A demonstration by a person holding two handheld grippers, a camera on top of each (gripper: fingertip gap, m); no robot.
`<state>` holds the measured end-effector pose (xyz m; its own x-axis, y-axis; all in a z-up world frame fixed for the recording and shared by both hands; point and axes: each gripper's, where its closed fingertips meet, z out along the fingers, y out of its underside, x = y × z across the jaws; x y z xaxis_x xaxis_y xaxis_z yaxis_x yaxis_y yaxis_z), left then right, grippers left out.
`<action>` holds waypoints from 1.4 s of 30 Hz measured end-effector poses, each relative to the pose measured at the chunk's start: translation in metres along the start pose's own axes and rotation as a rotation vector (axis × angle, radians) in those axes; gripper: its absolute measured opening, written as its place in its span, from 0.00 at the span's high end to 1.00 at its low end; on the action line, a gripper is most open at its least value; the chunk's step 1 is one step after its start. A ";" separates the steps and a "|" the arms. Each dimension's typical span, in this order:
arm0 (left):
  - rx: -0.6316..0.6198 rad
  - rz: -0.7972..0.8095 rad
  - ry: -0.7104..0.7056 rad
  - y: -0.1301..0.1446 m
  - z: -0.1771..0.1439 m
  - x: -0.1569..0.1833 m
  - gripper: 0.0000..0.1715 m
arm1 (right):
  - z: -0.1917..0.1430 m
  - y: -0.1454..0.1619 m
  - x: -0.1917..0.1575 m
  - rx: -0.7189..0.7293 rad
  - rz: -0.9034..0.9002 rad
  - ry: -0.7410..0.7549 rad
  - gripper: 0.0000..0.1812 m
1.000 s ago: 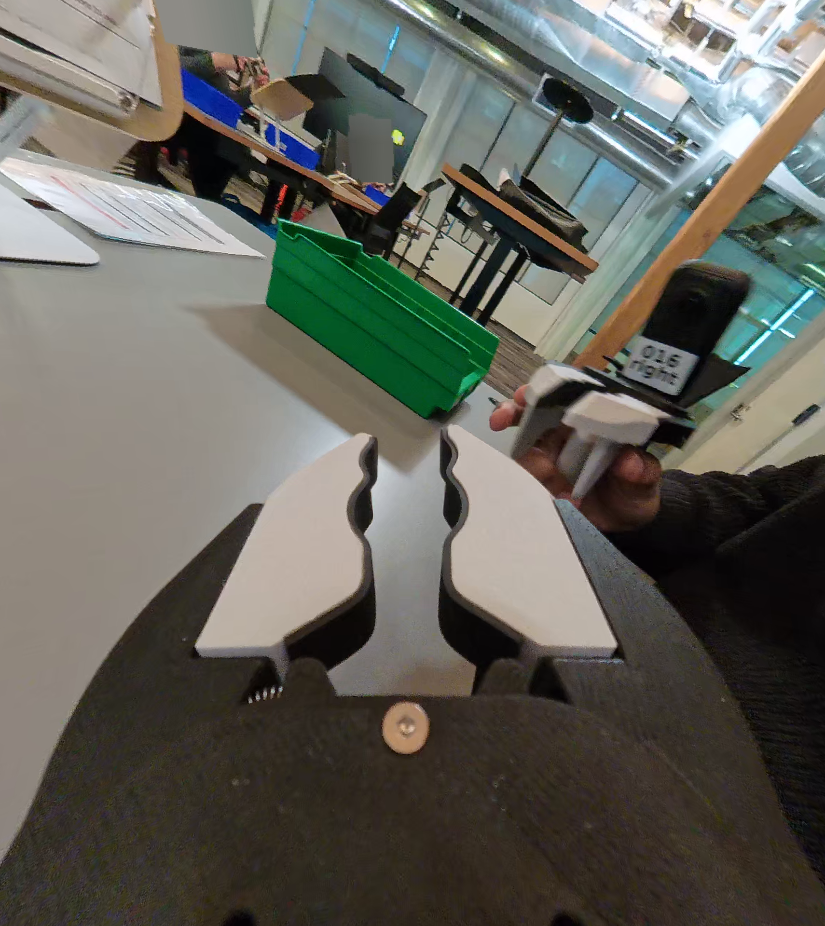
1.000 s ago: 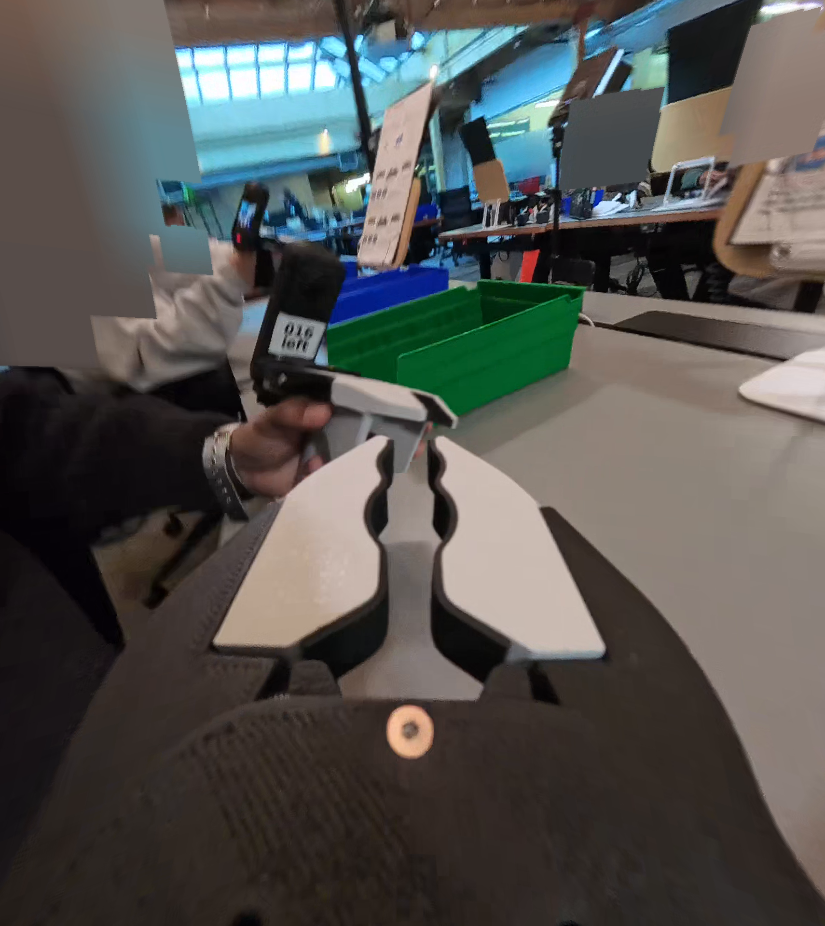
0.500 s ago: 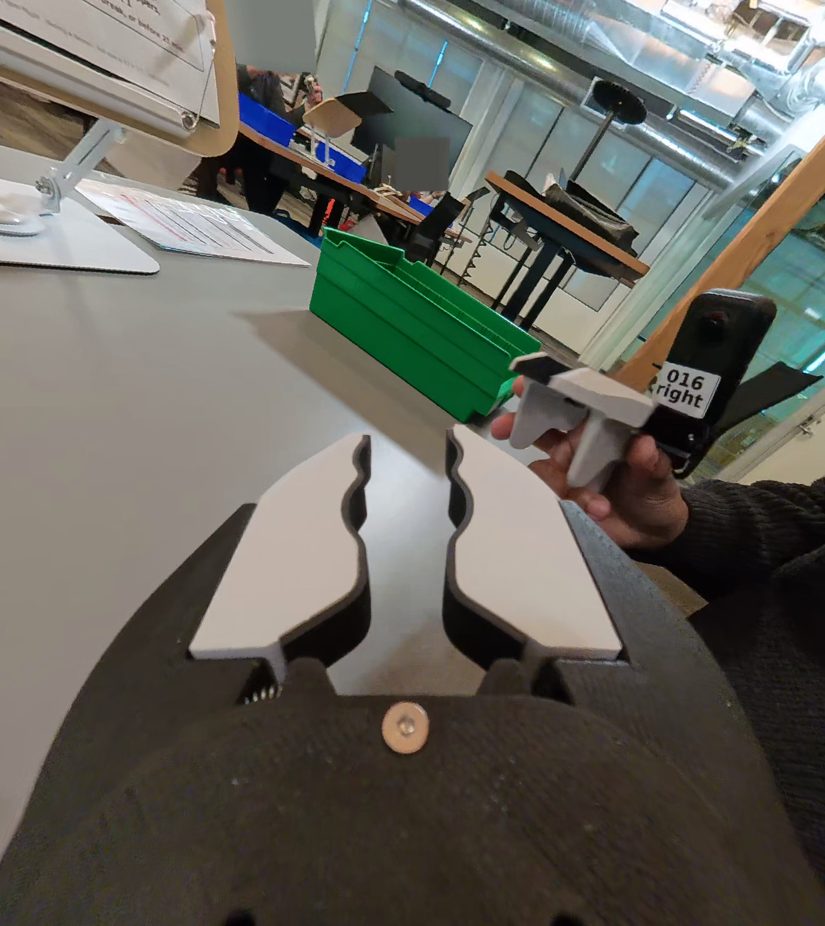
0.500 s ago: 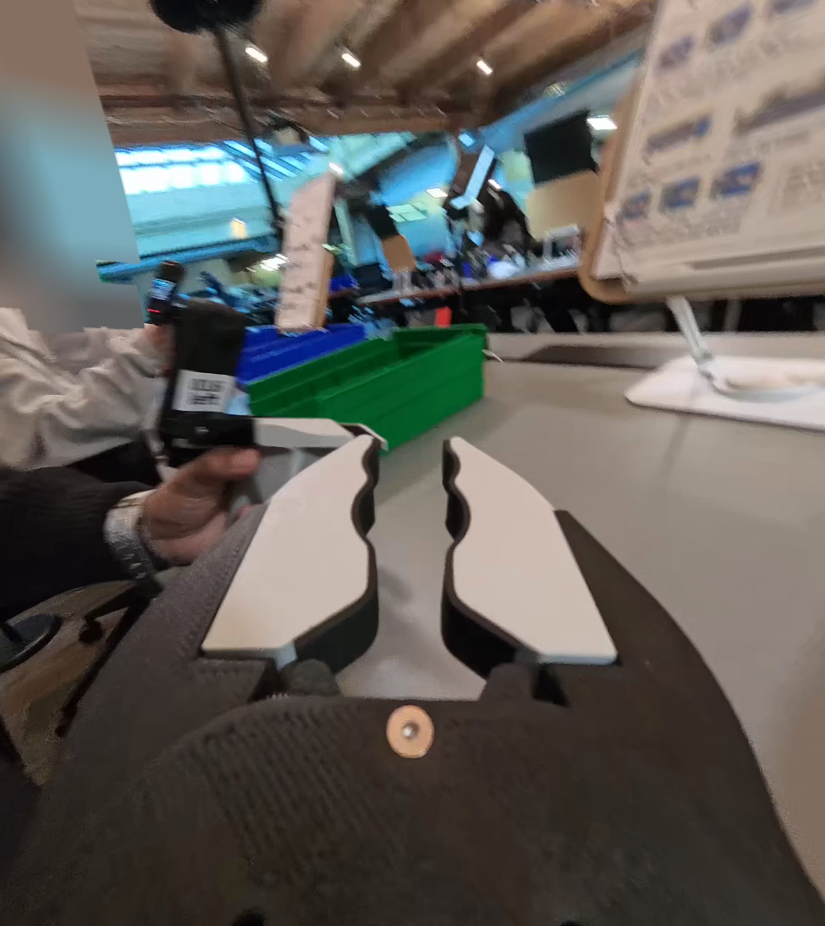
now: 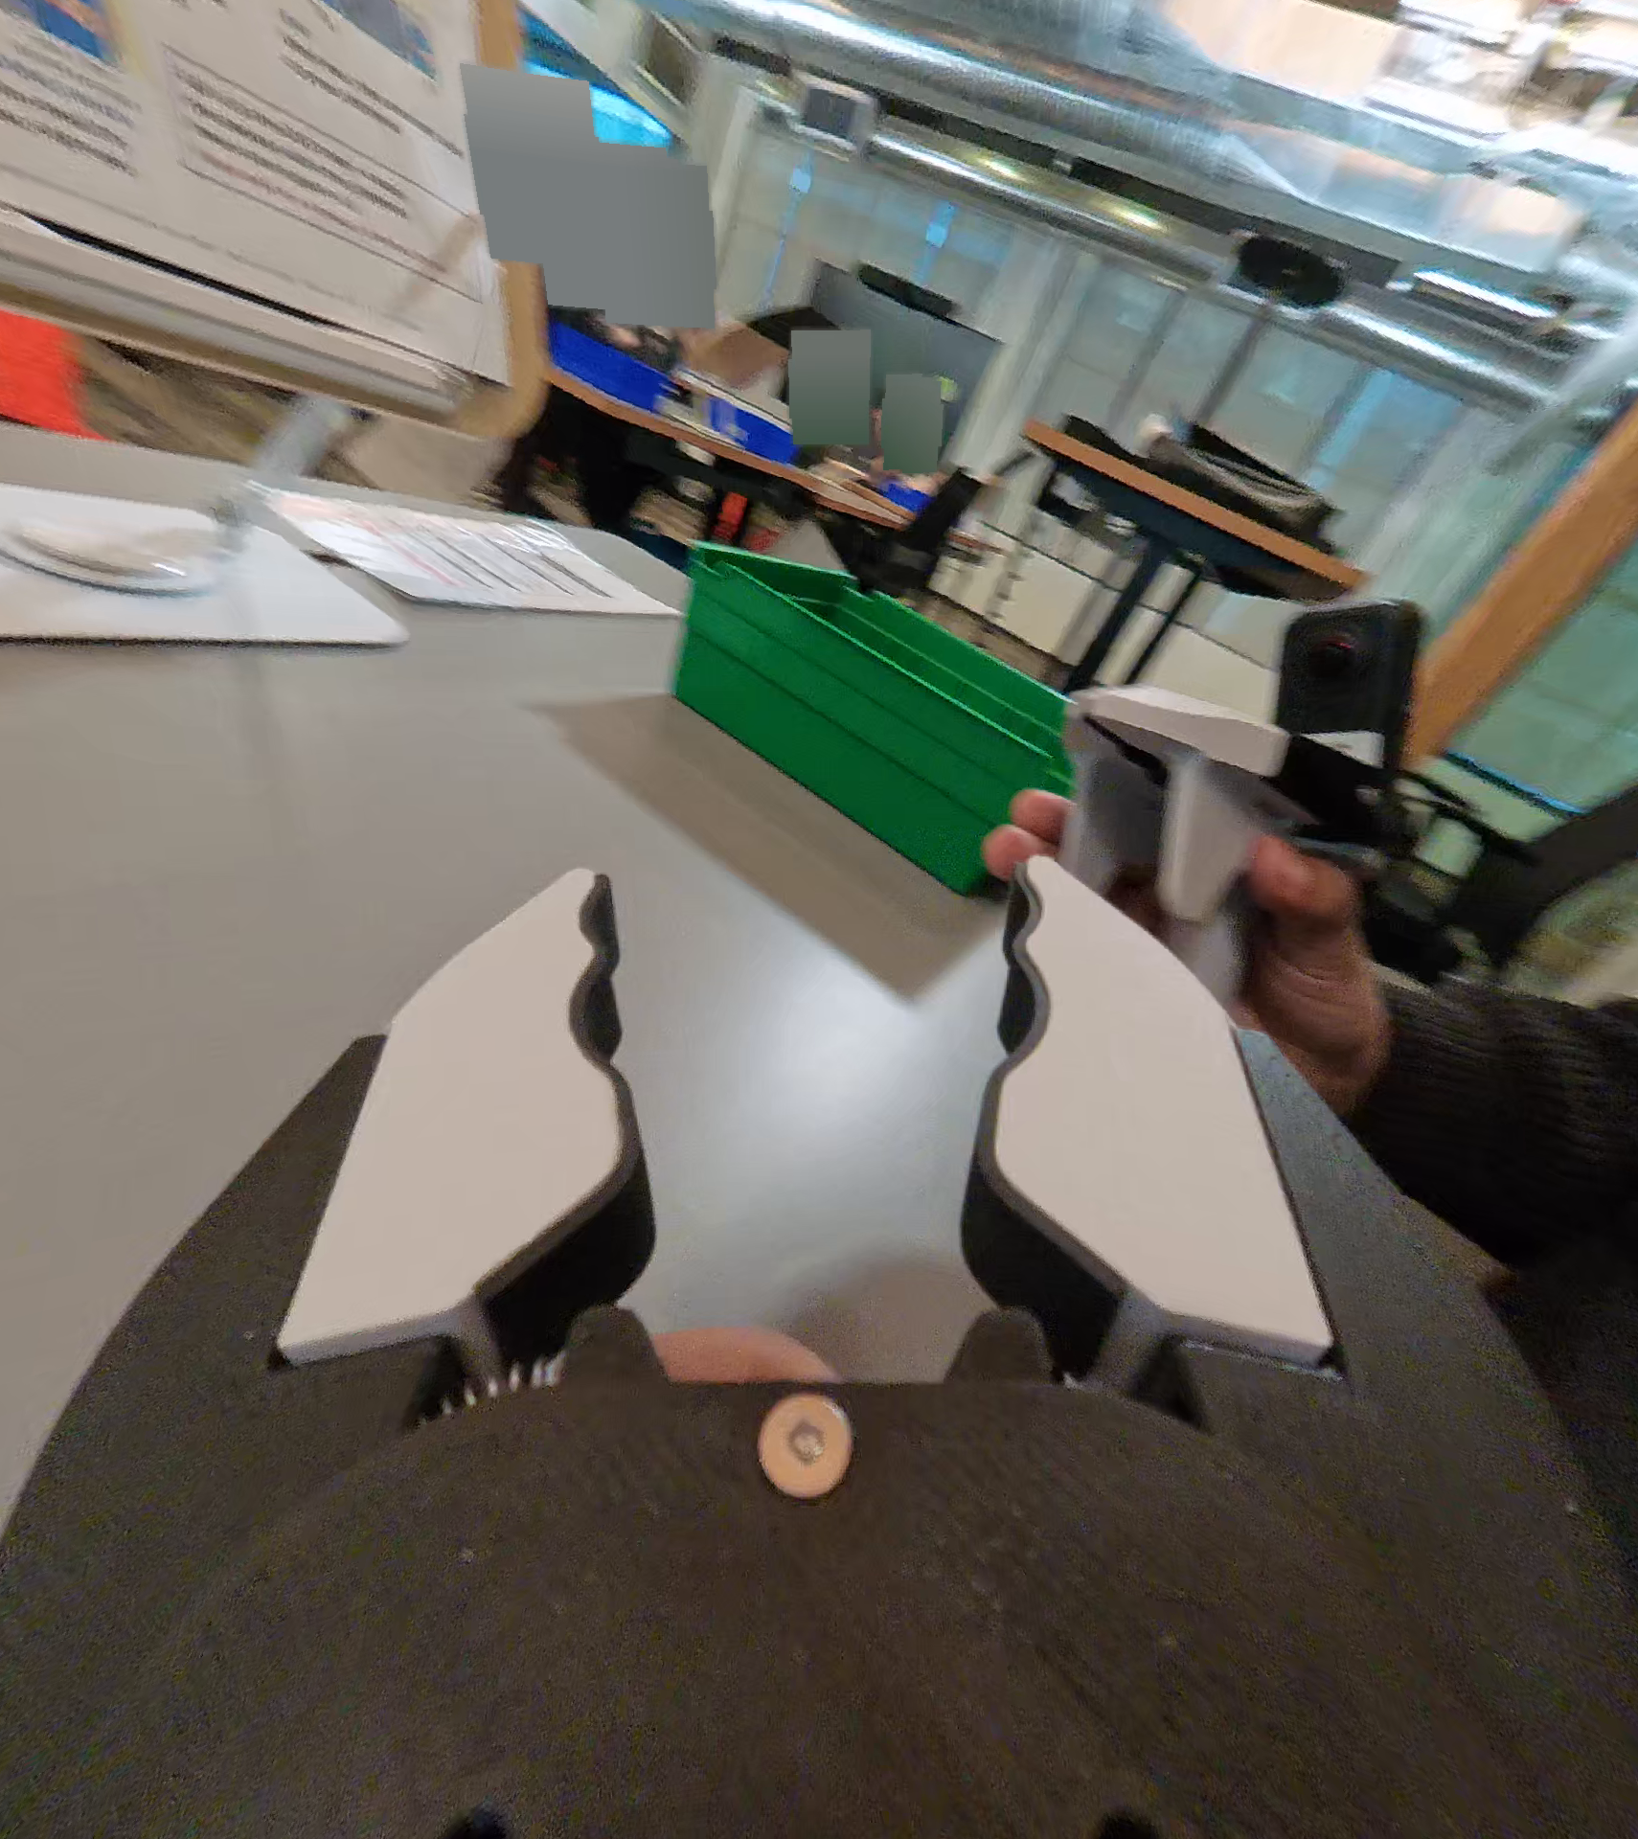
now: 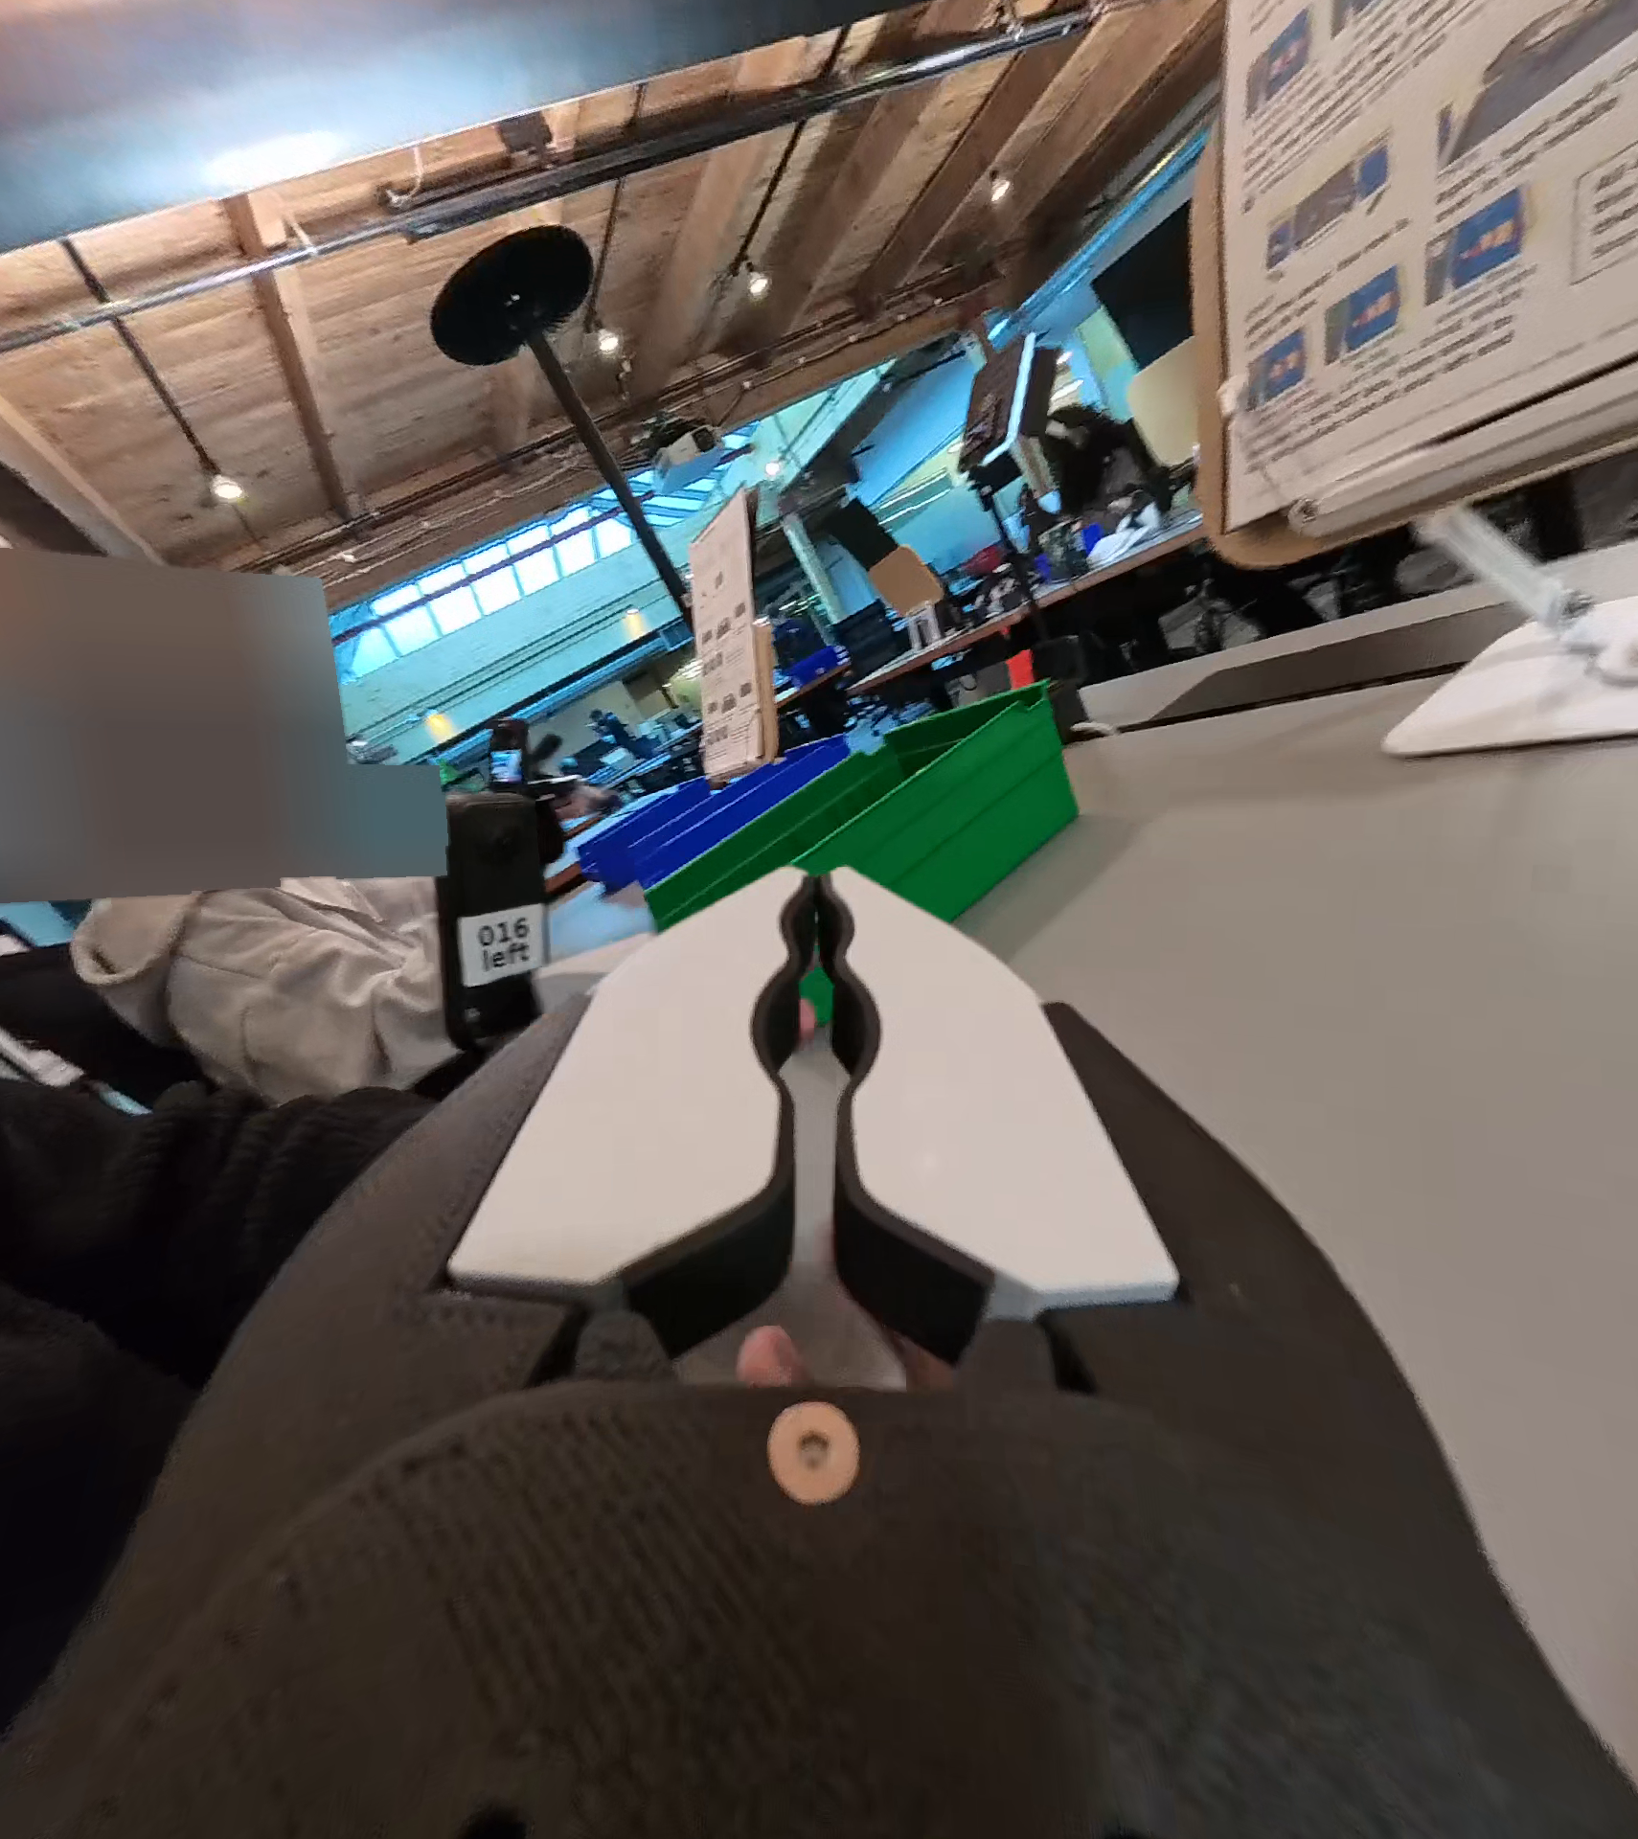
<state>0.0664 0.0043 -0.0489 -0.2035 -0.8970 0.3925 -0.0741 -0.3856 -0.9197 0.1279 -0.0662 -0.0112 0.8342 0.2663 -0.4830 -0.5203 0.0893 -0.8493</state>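
Two grippers hover over a grey table (image 5: 148,846): the left gripper (image 5: 805,886) has its jaws spread wide and empty, while the right gripper (image 6: 817,881) is pinched closed on nothing. A green bin (image 5: 855,687) sits ahead near the table's far edge, bare tabletop between.

The table (image 5: 198,846) is smooth matt grey with a soft sheen; the green bin (image 5: 855,716) looks like glossy moulded plastic. The left gripper (image 5: 805,896) has smooth pale fingers (image 5: 497,1095) on a rough, grainy black body; a sleeve (image 5: 1542,1115) is dark ribbed knit; the ceiling (image 6: 397,328) is bare wood.
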 end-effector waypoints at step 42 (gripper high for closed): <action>-0.223 -0.045 0.157 0.043 0.011 0.007 0.59 | 0.000 0.088 0.014 -0.467 0.015 -0.043 0.63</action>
<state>0.0722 -0.0213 -0.0860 -0.3427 -0.8285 0.4428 -0.2964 -0.3519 -0.8879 0.0936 -0.0546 -0.0924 0.8139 0.3048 -0.4947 -0.3857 -0.3533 -0.8523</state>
